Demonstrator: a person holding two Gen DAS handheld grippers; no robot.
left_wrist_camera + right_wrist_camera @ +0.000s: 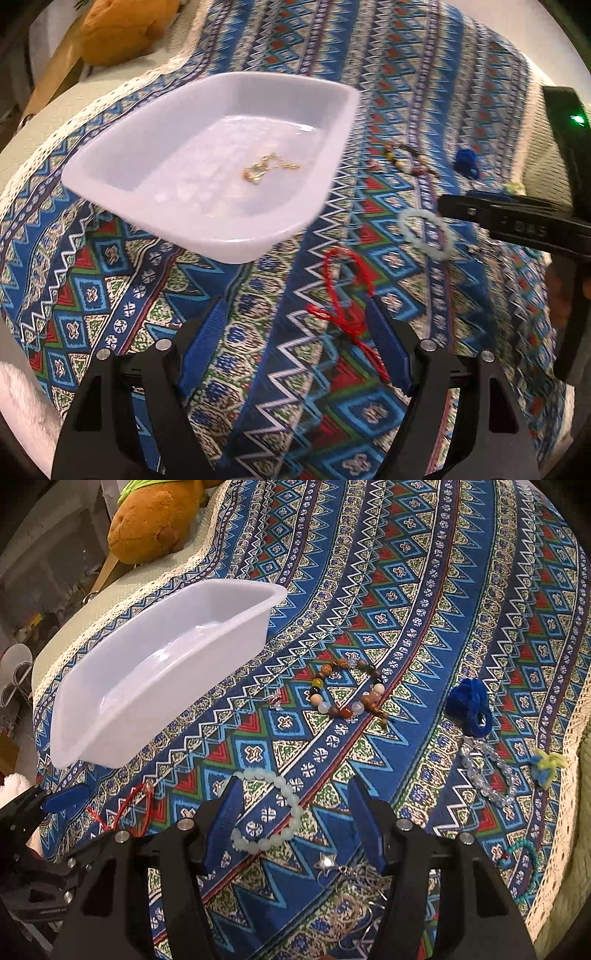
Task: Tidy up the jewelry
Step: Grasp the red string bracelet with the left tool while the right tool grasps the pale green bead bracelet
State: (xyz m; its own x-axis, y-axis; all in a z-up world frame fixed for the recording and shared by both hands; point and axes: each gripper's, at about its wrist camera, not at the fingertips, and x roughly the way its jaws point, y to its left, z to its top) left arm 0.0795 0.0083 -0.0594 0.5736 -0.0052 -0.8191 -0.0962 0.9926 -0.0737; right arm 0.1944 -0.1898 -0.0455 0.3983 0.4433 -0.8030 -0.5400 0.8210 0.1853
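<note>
A white plastic tray (110, 173) sits on the patterned cloth and holds a gold chain (267, 168); the tray also shows in the right wrist view (110, 716). My left gripper (295, 317) is open, and a red string bracelet (341, 291) lies by its right finger. My right gripper (293, 794) is open over a pale green bead bracelet (291, 805), which lies by its left finger. That bracelet also shows in the left wrist view (424, 234). A multicolour bead bracelet (347, 694) lies further out.
A blue yarn piece (469, 701), a clear bead bracelet (487, 771), a yellow-blue knot (546, 766), a teal bead bracelet (528, 867) and a silver star chain (328, 862) lie on the cloth. A brown plush toy (155, 520) sits at the far left edge.
</note>
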